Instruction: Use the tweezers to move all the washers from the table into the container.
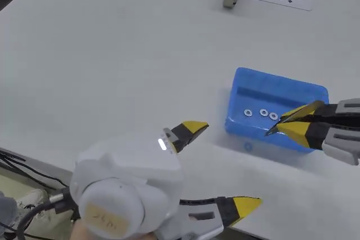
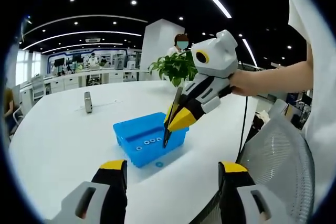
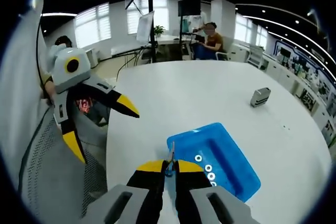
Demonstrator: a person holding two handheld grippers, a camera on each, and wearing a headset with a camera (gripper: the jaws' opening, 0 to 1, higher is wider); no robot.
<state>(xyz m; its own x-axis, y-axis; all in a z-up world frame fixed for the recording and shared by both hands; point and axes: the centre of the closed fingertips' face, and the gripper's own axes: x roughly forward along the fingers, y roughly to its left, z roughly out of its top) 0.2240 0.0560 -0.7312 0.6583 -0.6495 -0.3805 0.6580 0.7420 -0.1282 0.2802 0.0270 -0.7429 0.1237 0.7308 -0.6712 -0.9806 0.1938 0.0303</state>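
Two yellow-tipped jaws of my left gripper [image 1: 225, 164] stand wide apart at the lower left over the white table [image 1: 112, 54], holding nothing. Right of them, just beside the near wall of the blue container [image 1: 281, 82], lies a small ring [image 1: 247, 146] that I take for a washer not yet moved, though it is too faint to be sure. Three washers [image 1: 263, 113] sit in a row on the container floor. Further right, my right gripper [image 1: 299, 120] has its jaws drawn narrow onto the tweezers [image 2: 166, 132], whose tips hang at the container's near rim; I cannot tell whether they carry anything. I judge a washer light, thin, hard and slippery, lying flat, so I would put one tip through its hole and pinch across the band.
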